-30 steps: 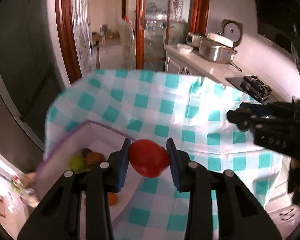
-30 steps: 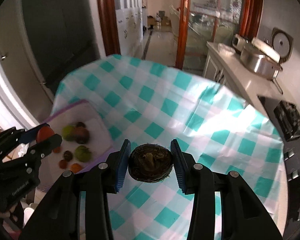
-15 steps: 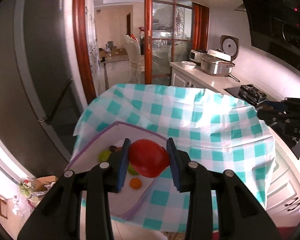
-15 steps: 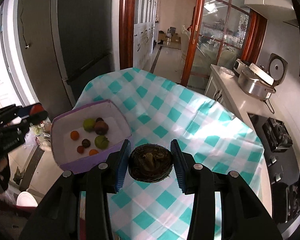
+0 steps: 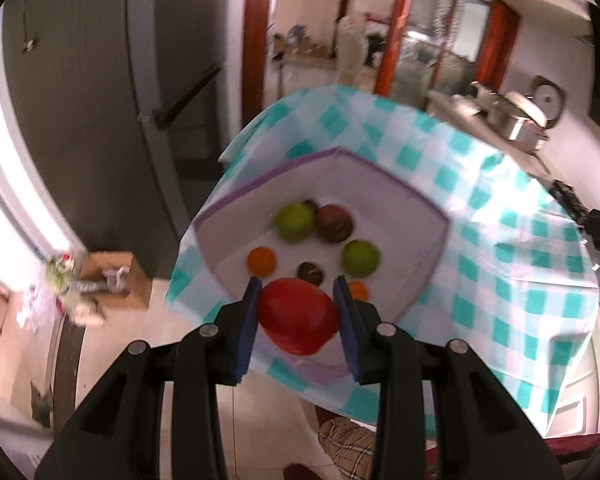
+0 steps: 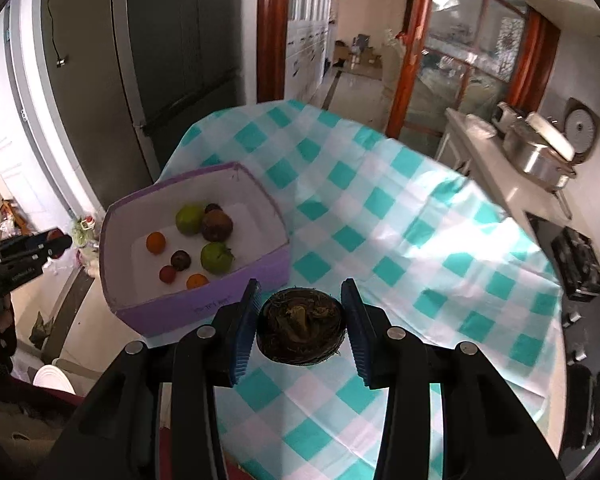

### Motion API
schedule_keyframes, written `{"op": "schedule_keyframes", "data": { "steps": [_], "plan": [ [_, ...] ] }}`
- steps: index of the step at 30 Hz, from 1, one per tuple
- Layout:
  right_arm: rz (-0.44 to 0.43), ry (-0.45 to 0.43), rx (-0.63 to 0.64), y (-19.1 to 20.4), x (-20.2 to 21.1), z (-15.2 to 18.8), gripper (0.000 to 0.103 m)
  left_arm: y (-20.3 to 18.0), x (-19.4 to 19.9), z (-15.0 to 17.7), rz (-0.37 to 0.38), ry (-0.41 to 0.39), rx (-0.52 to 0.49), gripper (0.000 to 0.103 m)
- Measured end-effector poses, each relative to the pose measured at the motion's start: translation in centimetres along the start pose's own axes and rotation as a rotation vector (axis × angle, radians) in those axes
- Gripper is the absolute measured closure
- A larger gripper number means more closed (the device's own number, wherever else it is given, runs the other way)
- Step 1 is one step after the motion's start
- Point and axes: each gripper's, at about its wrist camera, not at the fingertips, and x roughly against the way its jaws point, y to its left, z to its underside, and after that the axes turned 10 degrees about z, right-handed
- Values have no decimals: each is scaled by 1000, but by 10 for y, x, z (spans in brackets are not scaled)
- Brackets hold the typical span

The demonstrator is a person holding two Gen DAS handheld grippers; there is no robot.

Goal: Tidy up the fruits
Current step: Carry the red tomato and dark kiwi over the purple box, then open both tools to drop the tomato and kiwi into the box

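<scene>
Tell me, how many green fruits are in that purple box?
2. One green fruit sits toward the back of the purple box, touching a dark reddish fruit; the other green fruit lies nearer the front wall. None seem hidden.

My left gripper (image 5: 296, 320) has swung out past the table's near-left edge — the purple box (image 5: 428, 276) now sits straight ahead, its fruit under the red tomato (image 5: 297, 321). My right gripper (image 6: 300, 324) has lifted back — the box (image 6: 204, 304) shows whole, to its left.
</scene>
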Motion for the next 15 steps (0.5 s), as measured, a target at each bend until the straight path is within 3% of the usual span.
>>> {"op": "schedule_keyframes", "data": {
  "steps": [10, 15],
  "plan": [
    [-140, 127, 194, 78, -124, -52, 62, 24, -72, -9, -26, 99, 68, 66],
    [-203, 203, 224, 107, -179, -63, 62, 27, -102, -5, -35, 180, 83, 66]
  ]
}}
